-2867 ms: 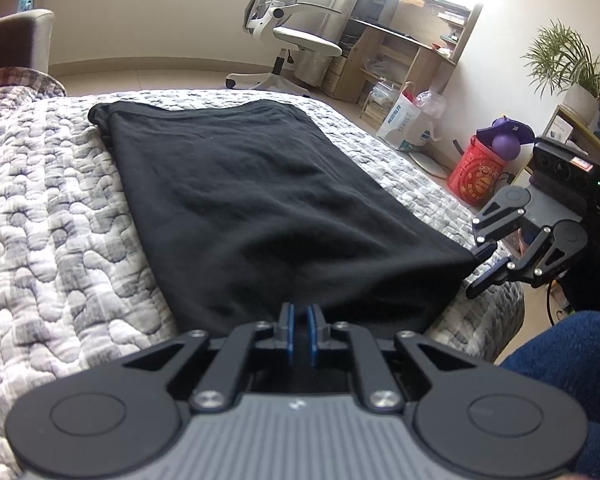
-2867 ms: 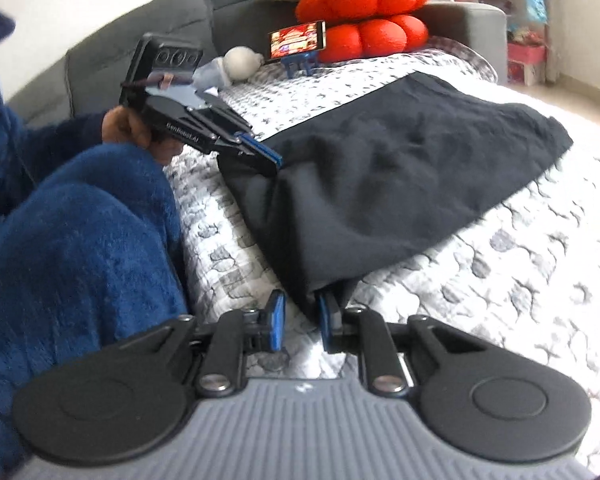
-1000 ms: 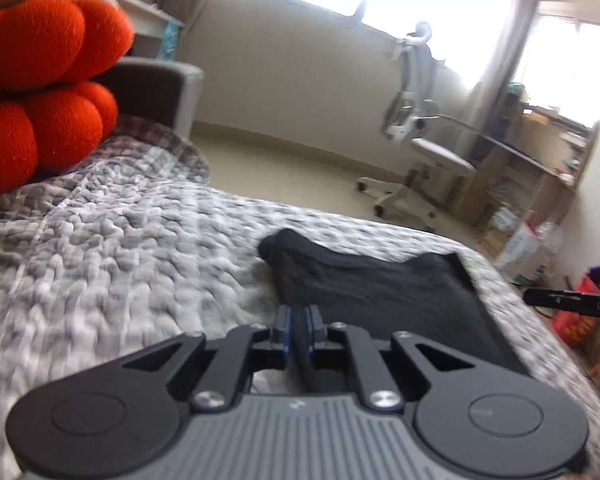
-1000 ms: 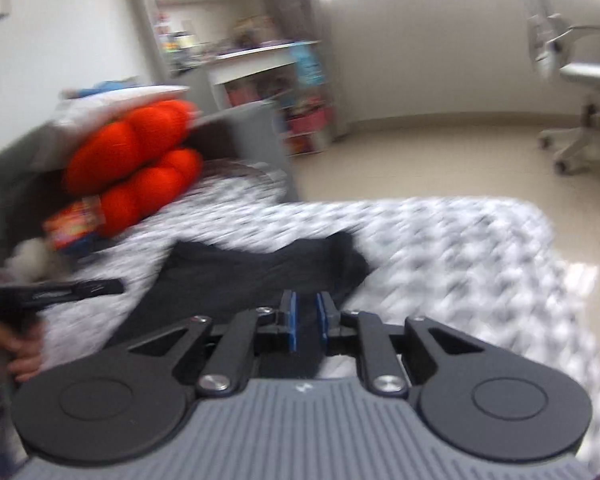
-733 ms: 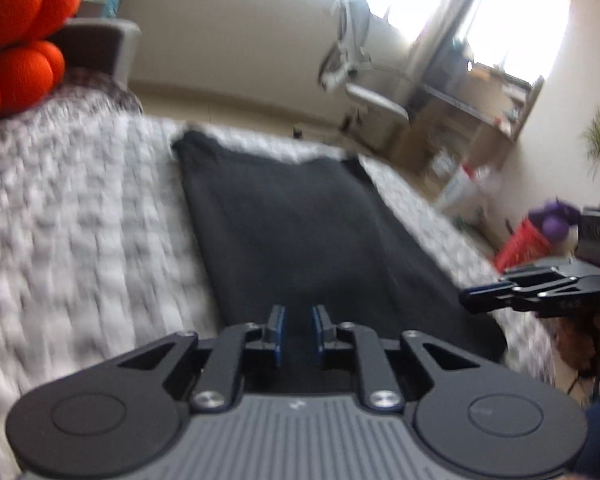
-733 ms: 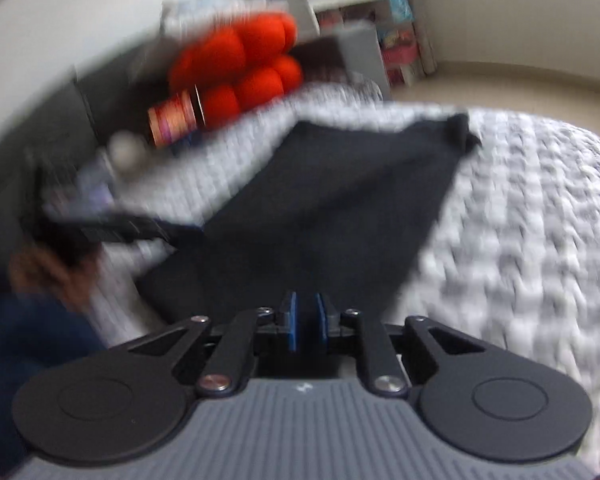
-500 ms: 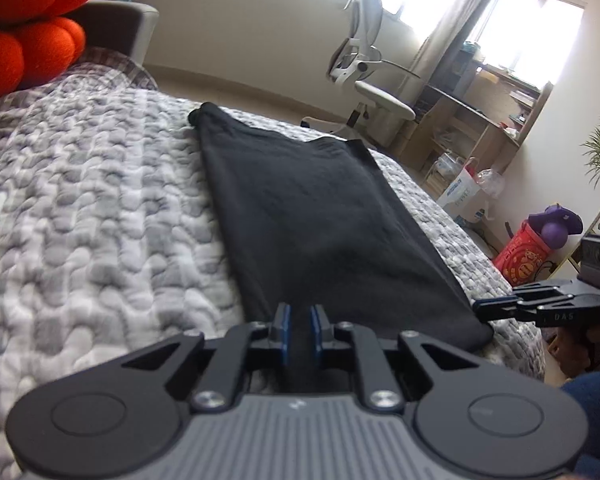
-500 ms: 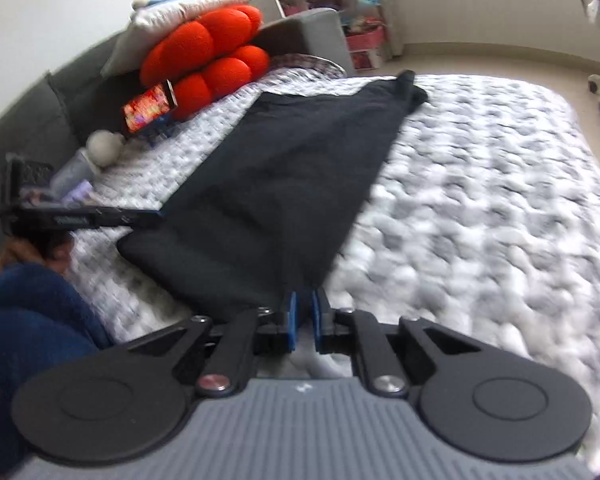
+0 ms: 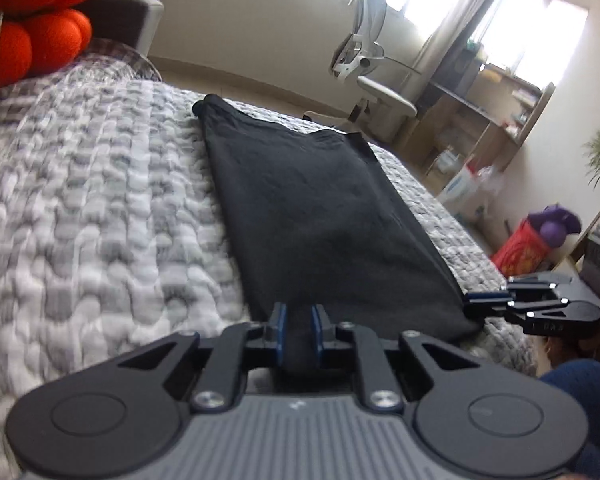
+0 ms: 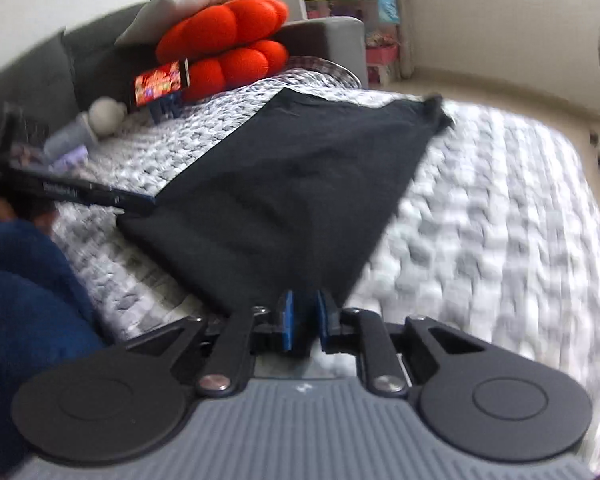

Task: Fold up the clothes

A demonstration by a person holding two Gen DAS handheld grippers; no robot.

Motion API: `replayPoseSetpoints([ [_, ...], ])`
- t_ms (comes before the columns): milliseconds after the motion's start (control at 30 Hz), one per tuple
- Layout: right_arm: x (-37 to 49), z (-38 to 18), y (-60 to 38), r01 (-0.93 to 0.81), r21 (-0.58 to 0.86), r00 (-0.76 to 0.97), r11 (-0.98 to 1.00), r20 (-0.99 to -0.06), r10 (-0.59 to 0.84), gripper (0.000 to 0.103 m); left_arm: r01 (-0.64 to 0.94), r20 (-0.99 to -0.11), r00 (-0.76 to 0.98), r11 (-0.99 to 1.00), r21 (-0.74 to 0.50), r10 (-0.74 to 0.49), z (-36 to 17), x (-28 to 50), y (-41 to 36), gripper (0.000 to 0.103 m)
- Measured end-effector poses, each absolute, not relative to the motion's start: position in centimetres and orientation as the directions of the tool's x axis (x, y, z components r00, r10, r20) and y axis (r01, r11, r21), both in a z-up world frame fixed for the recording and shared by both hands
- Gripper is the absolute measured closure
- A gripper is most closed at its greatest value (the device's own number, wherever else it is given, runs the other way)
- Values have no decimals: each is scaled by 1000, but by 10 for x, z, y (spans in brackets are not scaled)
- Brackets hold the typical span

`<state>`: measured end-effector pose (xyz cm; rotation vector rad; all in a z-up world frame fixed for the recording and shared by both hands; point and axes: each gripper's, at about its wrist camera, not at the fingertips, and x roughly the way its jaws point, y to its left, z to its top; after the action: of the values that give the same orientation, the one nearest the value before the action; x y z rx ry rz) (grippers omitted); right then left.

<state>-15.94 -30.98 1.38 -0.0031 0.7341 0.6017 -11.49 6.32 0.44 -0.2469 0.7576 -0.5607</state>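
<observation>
— What do you have on the left wrist view?

— My left gripper (image 9: 298, 330) sits at the bottom centre of the frame, its blue pads pinched on the near edge of the black garment (image 9: 320, 216). The cloth runs up the middle of the frame, lying flat on the grey quilted bedspread (image 9: 92, 216). At the right edge I see my right gripper (image 9: 476, 300), its tip touching the garment's near right corner.

— And the right wrist view?

— Same story from the other side. The right gripper (image 10: 304, 322) at the bottom centre has black fabric between its pads, so it grips the garment (image 10: 296, 188) too. The cloth spreads from there toward the upper middle of the frame. My left gripper (image 10: 148, 202) comes in from the left edge and meets the garment's corner there (the picture is somewhat blurred, but the contact reads clearly).

— Anything else around?

— An orange cushion (image 10: 224, 40) with a pale pillow (image 10: 196, 4) on top in the upper left, a phone (image 10: 160, 82) propped just below it. In the left view, a white office chair (image 9: 368, 68) stands at the upper centre, and a red bucket (image 9: 518, 250) at the right.
</observation>
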Motion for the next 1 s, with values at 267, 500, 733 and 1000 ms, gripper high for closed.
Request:
replayPoseSetpoints([
  [267,-177,35,-310,-513,117,627,851,-626,464,83,390,-552,641,846,-365,-533,31,-116,72,88],
  [500,-123,48,-272,-581,133,643,803,-531,553,83,464,-554,634,839,-285,-539,45,-67,19,84],
  [733,-47,25,-234,-547,151,623,824,-583,521,83,460,-626,614,862,-213,-482,28,6,-41,83],
  [1000,-52,14,-265,-433,75,708,898,-588,391,84,454,-606,645,871,-187,-466,17,0,-29,93],
])
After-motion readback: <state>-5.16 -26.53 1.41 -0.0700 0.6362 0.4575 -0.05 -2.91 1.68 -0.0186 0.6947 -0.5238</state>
